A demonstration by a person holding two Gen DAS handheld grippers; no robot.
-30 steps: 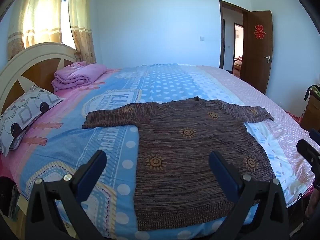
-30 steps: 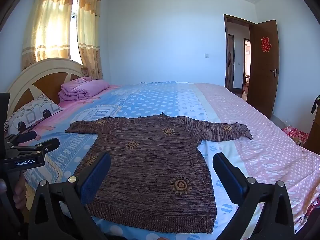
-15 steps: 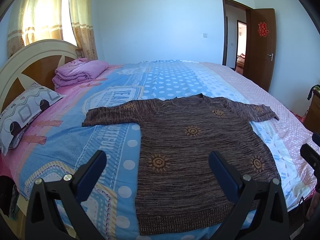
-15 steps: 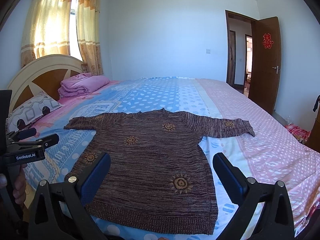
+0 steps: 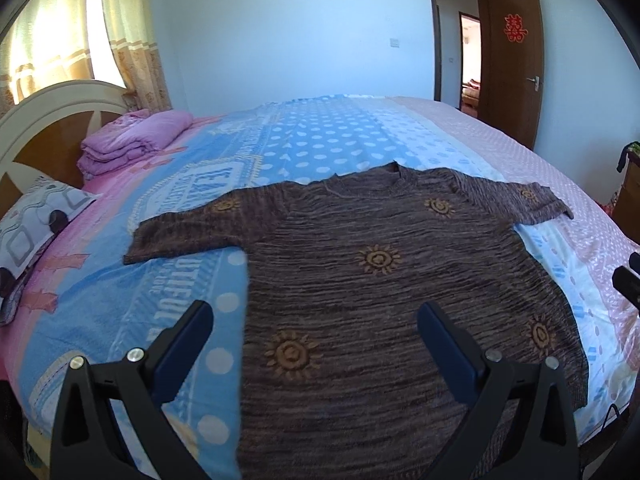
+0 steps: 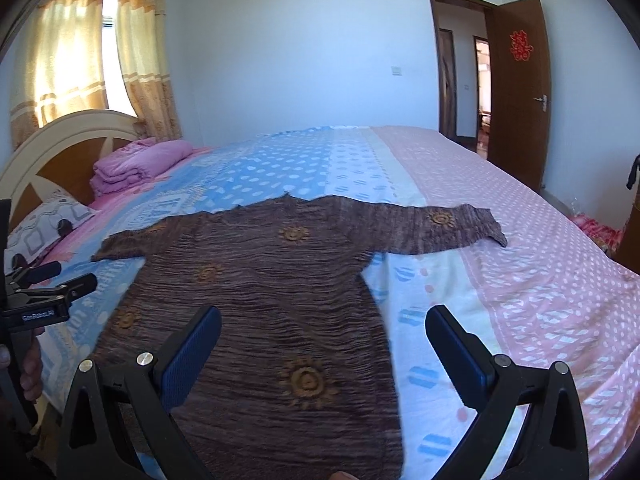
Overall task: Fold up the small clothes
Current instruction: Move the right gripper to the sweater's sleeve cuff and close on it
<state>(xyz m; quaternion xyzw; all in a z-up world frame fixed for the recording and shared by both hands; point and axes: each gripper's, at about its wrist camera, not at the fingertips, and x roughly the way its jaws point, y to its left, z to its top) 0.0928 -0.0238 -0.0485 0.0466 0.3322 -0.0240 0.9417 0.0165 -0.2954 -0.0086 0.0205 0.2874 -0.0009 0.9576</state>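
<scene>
Left gripper (image 5: 314, 334), its blue-padded fingers spread wide and holding nothing, hangs over the lower left part of the brown knitted sweater with orange sun motifs (image 5: 380, 280). Right gripper (image 6: 322, 340), likewise spread and empty, hangs over the sweater's lower right side and the sheet beside it. The sweater lies flat, sleeves outstretched, on the bed with the blue, white and pink polka-dot sheet (image 5: 320, 140). Near the cream and wood headboard (image 5: 44, 120) sit a folded stack of pink bedding (image 5: 132, 140) and a grey-patterned pillow (image 5: 36, 216), both well apart from the sweater. Yellow curtains (image 6: 72, 64) hang behind the headboard; an open brown wooden door with a red paper ornament (image 6: 520, 84) stands beyond the bed's far side. Nothing lies between either gripper and the sweater. Compared with a second ago, both grippers have come forward and lower, so the sweater fills more of each view; it has not moved.
</scene>
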